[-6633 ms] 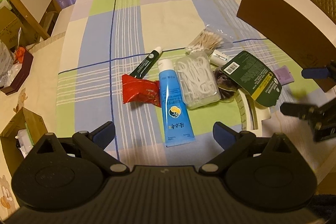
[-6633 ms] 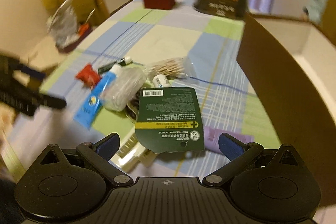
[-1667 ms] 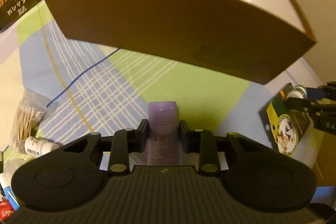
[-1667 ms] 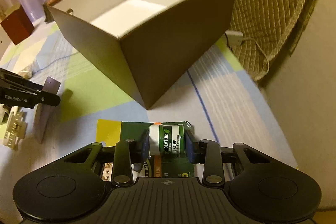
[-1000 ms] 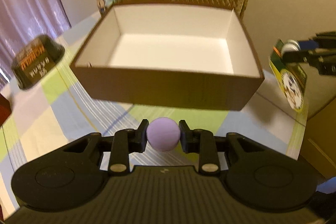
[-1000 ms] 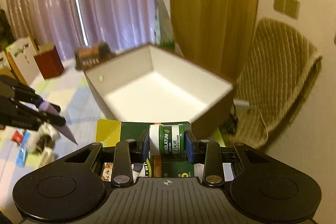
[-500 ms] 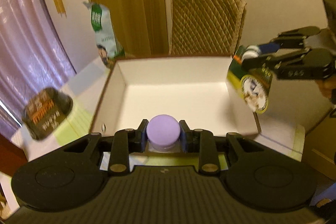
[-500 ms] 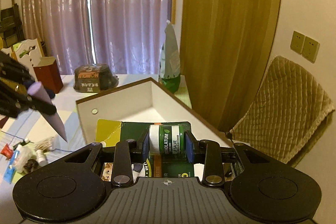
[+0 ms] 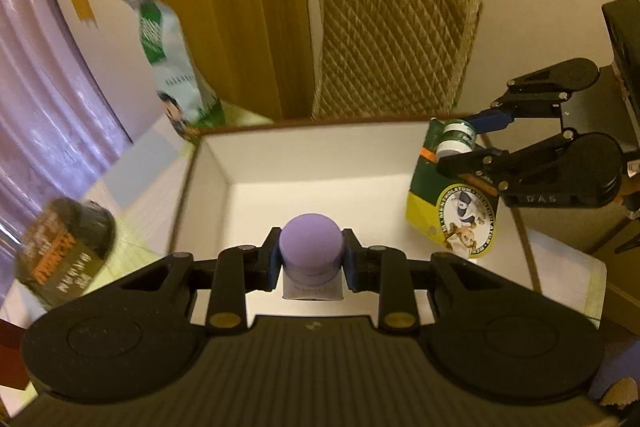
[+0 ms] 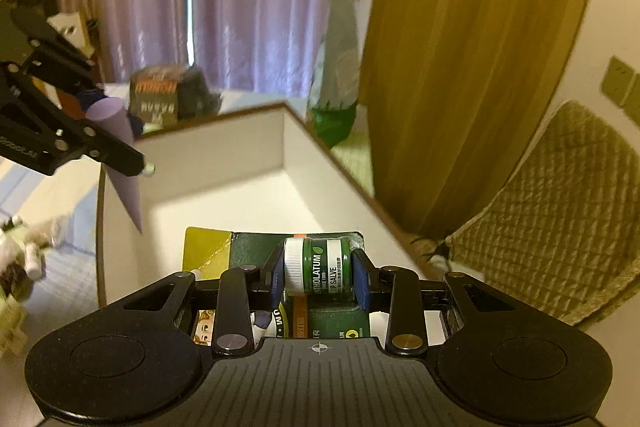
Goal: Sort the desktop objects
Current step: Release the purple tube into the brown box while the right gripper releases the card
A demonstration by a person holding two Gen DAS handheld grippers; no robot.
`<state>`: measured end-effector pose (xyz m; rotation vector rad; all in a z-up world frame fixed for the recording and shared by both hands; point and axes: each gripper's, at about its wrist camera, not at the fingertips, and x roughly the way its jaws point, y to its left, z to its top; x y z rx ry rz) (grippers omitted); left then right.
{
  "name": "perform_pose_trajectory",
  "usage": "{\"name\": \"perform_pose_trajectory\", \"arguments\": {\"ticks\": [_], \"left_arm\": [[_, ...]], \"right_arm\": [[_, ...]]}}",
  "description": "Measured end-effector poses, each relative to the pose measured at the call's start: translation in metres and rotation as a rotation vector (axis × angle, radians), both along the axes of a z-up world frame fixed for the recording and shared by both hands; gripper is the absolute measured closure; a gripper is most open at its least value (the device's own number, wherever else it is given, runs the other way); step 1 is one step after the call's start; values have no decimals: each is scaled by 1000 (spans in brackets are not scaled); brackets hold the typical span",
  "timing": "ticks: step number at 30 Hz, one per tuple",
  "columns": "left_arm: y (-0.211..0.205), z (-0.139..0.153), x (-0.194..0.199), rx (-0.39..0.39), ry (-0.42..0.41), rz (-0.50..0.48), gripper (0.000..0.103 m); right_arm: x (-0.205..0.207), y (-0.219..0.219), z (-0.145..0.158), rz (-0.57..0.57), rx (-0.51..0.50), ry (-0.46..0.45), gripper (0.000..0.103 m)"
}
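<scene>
My left gripper [image 9: 311,263] is shut on a purple tube [image 9: 311,253], held cap-forward above the near edge of the brown box with a white inside [image 9: 320,163]. From the right wrist view the purple tube [image 10: 120,147] hangs pointed down in the left gripper [image 10: 104,143] over the box's left wall. My right gripper [image 10: 319,277] is shut on a green lip salve pack [image 10: 320,267], a small jar on a green and yellow card. In the left wrist view that lip salve pack [image 9: 452,195] hangs in the right gripper [image 9: 464,143] over the box's right rim.
The box [image 10: 224,163] stands empty on the checked tablecloth. A dark snack tub [image 9: 64,251] and a green and white bag [image 9: 176,75] stand beyond its left side. A quilted chair [image 9: 392,39] is behind it. Small items [image 10: 20,259] lie on the cloth to the left.
Both grippers have risen from the table with their objects and come over the box; in the last half second each moved closer in above its white inside.
</scene>
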<state>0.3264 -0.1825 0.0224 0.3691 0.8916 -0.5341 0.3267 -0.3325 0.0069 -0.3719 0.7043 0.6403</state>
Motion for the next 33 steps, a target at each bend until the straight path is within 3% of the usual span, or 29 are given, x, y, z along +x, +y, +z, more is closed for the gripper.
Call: {"name": "perform_pose_trajectory", "arguments": {"ticks": [13,21,25,28,30,33], "left_arm": [[-30,-91,54,206,329,-77,77],[-47,-118,64,242,420,-124,78],[-50,-127,64,269,423,-131,77],[-48,-129,66,279,420,-113,71],[-45,-126,67,269,402,-95,55],[-40,-114,69,230,389,-86,43]], "right_arm": [[25,28,-71,242,-199,182,69],[26,28,-91,353,-258,256,69],[24,27,-91,376,-257,282,69],[25,29,-90,390,-259,295,69],[25,31,-91,392,-270,287,69],[25,32,-94,396,-277,292,69]]}}
